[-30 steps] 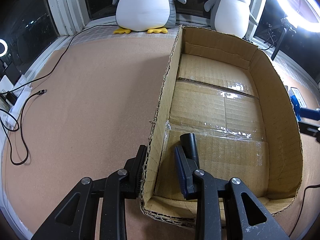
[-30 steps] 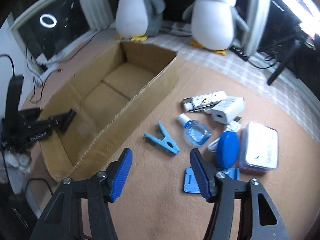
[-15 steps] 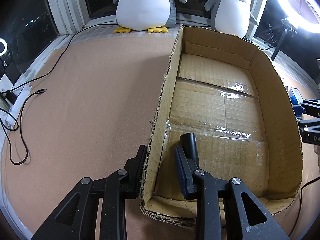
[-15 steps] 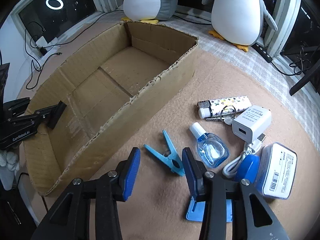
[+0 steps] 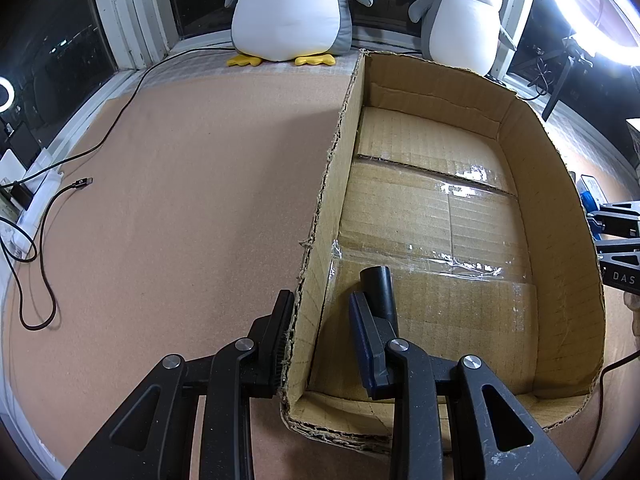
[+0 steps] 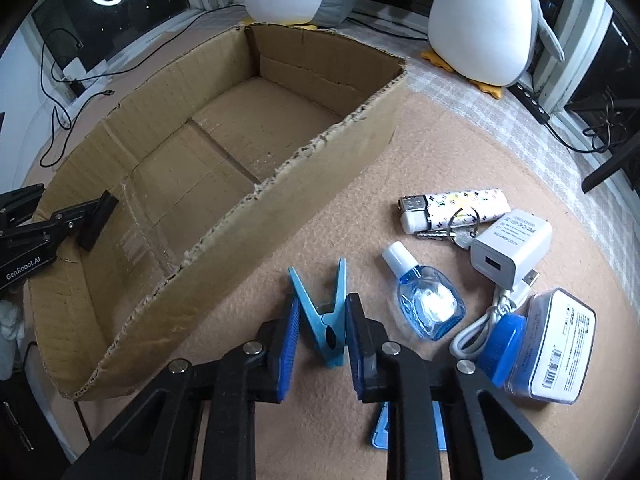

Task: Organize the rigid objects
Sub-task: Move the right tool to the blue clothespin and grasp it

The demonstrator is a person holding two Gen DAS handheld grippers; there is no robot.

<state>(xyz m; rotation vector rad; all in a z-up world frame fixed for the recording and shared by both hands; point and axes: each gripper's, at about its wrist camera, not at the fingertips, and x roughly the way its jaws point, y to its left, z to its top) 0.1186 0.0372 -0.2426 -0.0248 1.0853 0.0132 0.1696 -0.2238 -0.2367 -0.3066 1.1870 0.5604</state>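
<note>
A blue clothespin lies on the tan mat just right of the open cardboard box. My right gripper is low over it, open, with a blue pad close on each side of the pin. The pin still rests on the mat. My left gripper is open and straddles the box's left wall, one finger outside against the cardboard and one inside. The box holds nothing else. In the right wrist view the left gripper shows at the box's near left corner.
Right of the clothespin lie a small blue bottle, a patterned lighter, keys, a white charger with its cable, a blue lid, a white case and a blue flat piece. Two plush penguins stand behind; black cables trail at left.
My right gripper has come forward and down onto the clothespin, and its fingers have narrowed around it. The left gripper has stayed on the box wall.
</note>
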